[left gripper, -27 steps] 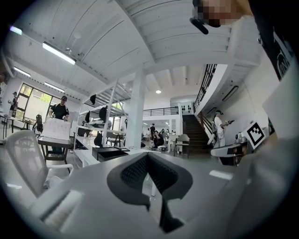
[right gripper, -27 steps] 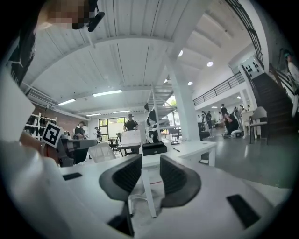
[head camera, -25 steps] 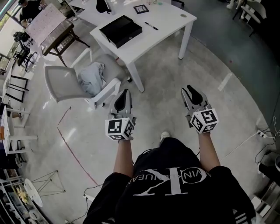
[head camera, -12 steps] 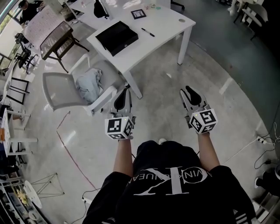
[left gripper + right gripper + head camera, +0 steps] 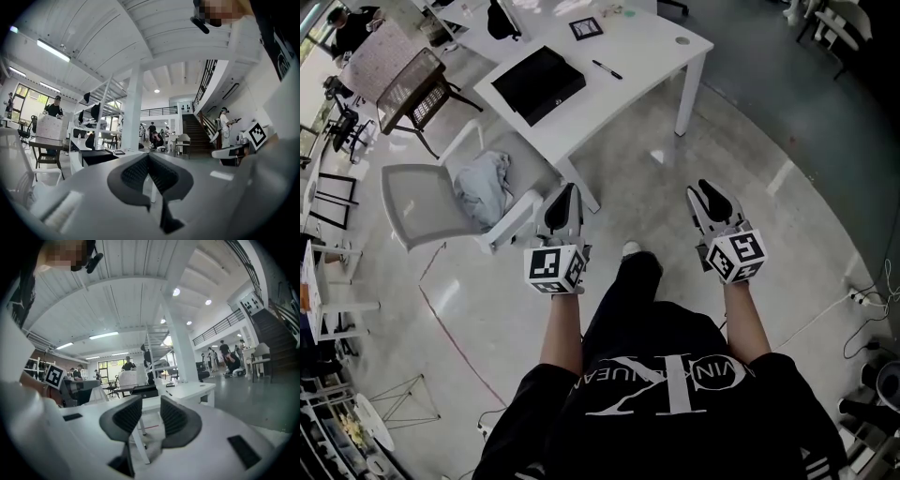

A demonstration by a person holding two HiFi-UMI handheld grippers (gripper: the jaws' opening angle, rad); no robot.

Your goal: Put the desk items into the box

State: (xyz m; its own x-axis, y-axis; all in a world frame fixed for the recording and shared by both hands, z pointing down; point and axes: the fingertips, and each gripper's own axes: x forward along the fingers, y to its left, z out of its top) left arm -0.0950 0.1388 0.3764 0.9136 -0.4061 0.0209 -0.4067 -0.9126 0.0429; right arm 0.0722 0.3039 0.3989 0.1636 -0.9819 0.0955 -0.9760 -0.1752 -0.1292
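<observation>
The scene is viewed steeply downward from head height, with the left gripper [image 5: 563, 202] and right gripper [image 5: 710, 194] close below. Each gripper camera is aimed level along its own jaws. The white desk [image 5: 637, 56], well ahead, is shared by all 3 views.

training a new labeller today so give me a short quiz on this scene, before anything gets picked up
1. True or false: the flat black rectangular box lies on the white desk.
2. What lies on the grey plastic chair? A) a crumpled pale cloth B) a laptop C) a stack of books
3. Fill in: the left claw is shut and empty; the right claw is empty and ___.
Key: 1 true; 2 A; 3 open.
</observation>
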